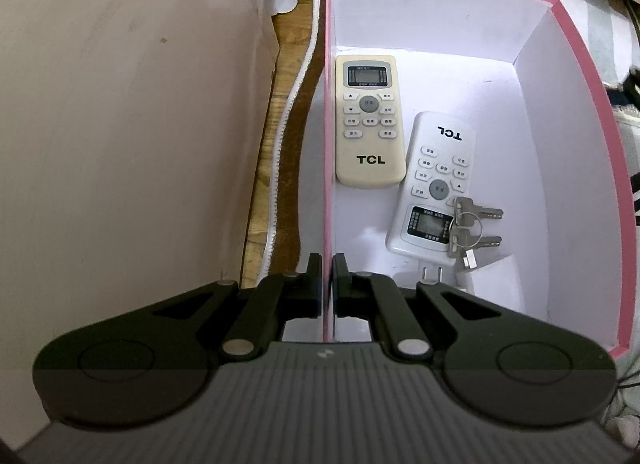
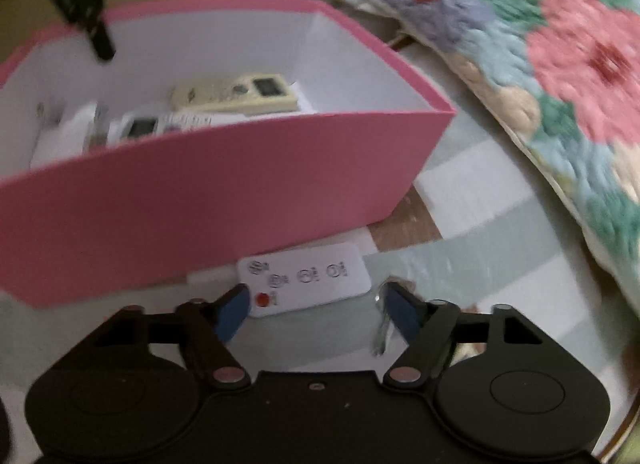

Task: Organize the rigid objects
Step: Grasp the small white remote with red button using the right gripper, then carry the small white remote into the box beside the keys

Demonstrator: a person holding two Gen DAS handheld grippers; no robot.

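**Pink box gripped at its wall, small white remote outside it**

Pink box (image 1: 576, 76), white inside, sits on a pale checked cloth (image 2: 460, 280). In the left wrist view the left gripper (image 1: 327, 276) has its jaws nearly together on the box's left wall: one finger outside, one inside, thin pink edge running up between them. So narrow, clamped on the wall.

Inside the box, per left view:
- cream TCL remote (image 1: 369, 124), face up, display toward the far end, lying along the left wall
- white TCL remote (image 1: 434, 188), face up, turned the other way round, display toward the near end, just right of the cream one & touching or nearly touching its corner
- keys on a ring (image 1: 470, 226), resting on the white remote's right edge by its display
- white charger plug (image 1: 434, 278) w/ two metal prongs, at the near end, partly hidden by the gripper

Right wrist view is blurred. Right gripper (image 2: 314, 306) has jaws wide apart, holding nothing. Small white remote (image 2: 304, 284) w/ a red button lies flat on the cloth just outside the box's near pink wall, close to the fingertips; the left blue pad (image 2: 234, 310) overlaps its red-button corner, contact can't be told.

Floral pillow (image 2: 560, 76) lies right of the box. A wood floor strip (image 1: 280, 136) & a white zipper edge (image 1: 298, 76) show left of the box.
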